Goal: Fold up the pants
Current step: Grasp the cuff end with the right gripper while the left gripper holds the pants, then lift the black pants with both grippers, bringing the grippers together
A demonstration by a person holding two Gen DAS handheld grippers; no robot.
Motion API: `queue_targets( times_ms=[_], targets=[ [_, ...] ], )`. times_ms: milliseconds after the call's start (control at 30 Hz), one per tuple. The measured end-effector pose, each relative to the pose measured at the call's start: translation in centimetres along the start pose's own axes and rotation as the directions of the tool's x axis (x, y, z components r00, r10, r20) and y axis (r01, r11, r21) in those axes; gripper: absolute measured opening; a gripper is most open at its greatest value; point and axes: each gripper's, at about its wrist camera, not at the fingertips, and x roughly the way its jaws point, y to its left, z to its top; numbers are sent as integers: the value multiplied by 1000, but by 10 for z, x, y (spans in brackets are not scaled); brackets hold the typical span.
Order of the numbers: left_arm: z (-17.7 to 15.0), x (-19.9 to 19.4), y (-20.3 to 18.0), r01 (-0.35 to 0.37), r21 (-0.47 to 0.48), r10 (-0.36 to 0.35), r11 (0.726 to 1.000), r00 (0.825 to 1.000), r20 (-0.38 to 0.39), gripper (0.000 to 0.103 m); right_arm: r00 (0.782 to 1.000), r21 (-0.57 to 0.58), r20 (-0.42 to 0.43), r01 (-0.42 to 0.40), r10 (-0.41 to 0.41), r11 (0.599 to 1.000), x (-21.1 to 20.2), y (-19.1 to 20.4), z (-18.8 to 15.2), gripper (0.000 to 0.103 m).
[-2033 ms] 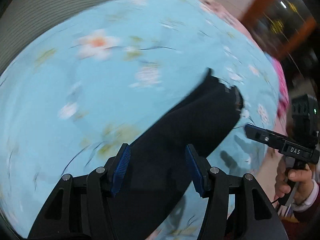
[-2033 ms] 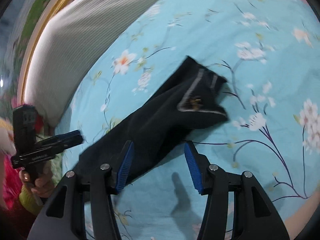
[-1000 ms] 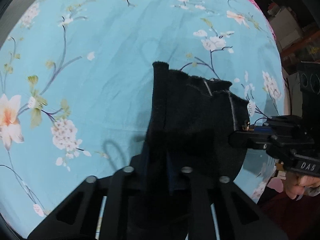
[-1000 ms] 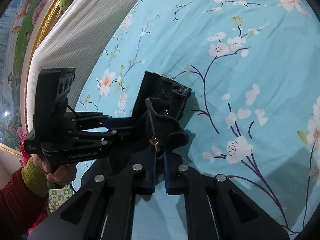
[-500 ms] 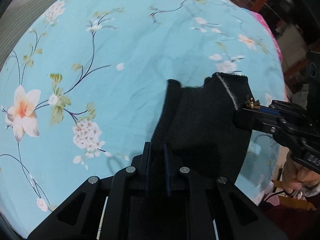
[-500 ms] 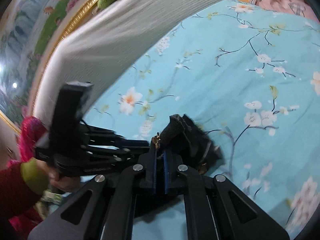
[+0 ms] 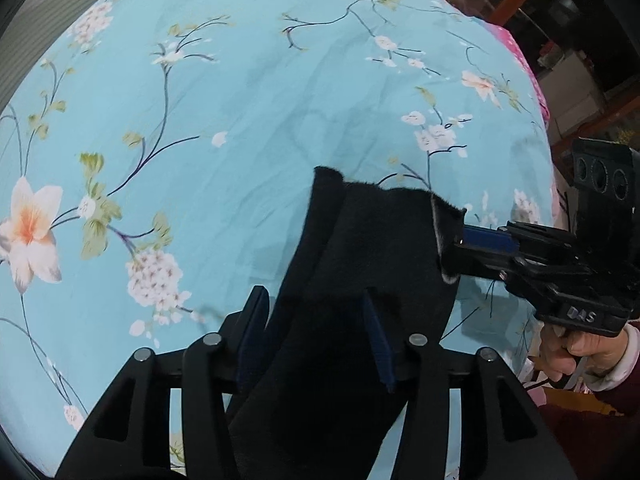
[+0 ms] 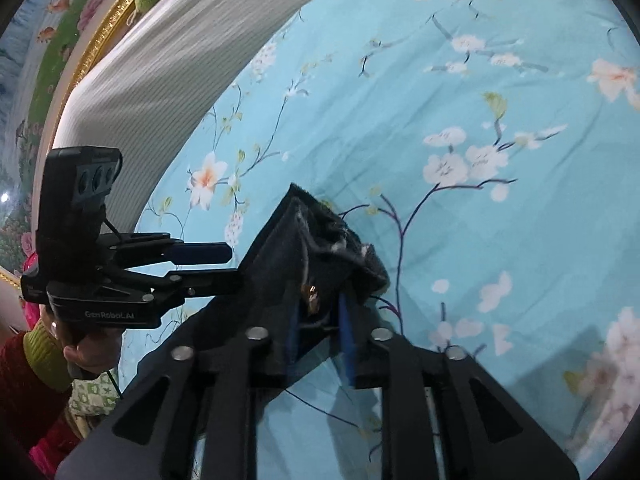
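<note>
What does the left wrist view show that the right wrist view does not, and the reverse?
Only the left wrist view: dark shelving beyond the bed, and the right tongs from the side at the waistband edge.

Only the right wrist view: a gold-framed painting, a white ribbed headboard, and the left tongs from the side.

Both: black fleece pants on the blue floral bedsheet, fabric between opening jaws.

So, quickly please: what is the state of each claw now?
Left claw: opening, black pants between its jaws, not pressed.
Right claw: opening, pants edge between its jaws.
</note>
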Motion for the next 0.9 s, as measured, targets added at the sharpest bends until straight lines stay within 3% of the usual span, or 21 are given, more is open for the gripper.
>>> queue_targets(
  times_ms=[67,267,433,533,633,733,800,833,867,900],
  targets=[
    [4,5,-4,6,10,-6,1000,1000,-8,49,1000,15,10,0,0,1000,-5,-2,-2,38],
    [8,24,-8,-28,20,29,999,998,-47,50,1000,53,-23,-7,8,999,3,-9,-5,38],
    [8,9,0,-8,-17,7,1000,1000,-11,50,999,47,-25,-27,28,999,0,-7,-5,38],
    [6,-4,-5,39,31,-39,999,999,9,50,999,28,-21,-30,31,999,-2,-3,-5,38],
    [6,1,-14,35,92,-34,995,999,-15,50,1000,12,-19,-22,22,1000,2,0,-5,38],
    [9,19,-18,48,104,-41,993,997,-65,49,1000,18,-22,-21,22,1000,6,-1,-5,30],
    [12,33,-18,55,100,-46,993,994,-96,49,1000,7,-26,-17,17,1000,7,-1,-5,14],
    [13,34,-17,61,95,-51,994,994,-96,45,999,5,-27,-20,20,1000,7,-2,-6,13],
    [13,34,-16,65,90,-57,994,994,-88,21,999,2,-27,-23,23,1000,6,-2,-6,12],
    [13,32,-15,60,85,-53,995,995,-80,11,999,-4,-23,-25,24,1000,5,-1,-6,11]
  ],
)
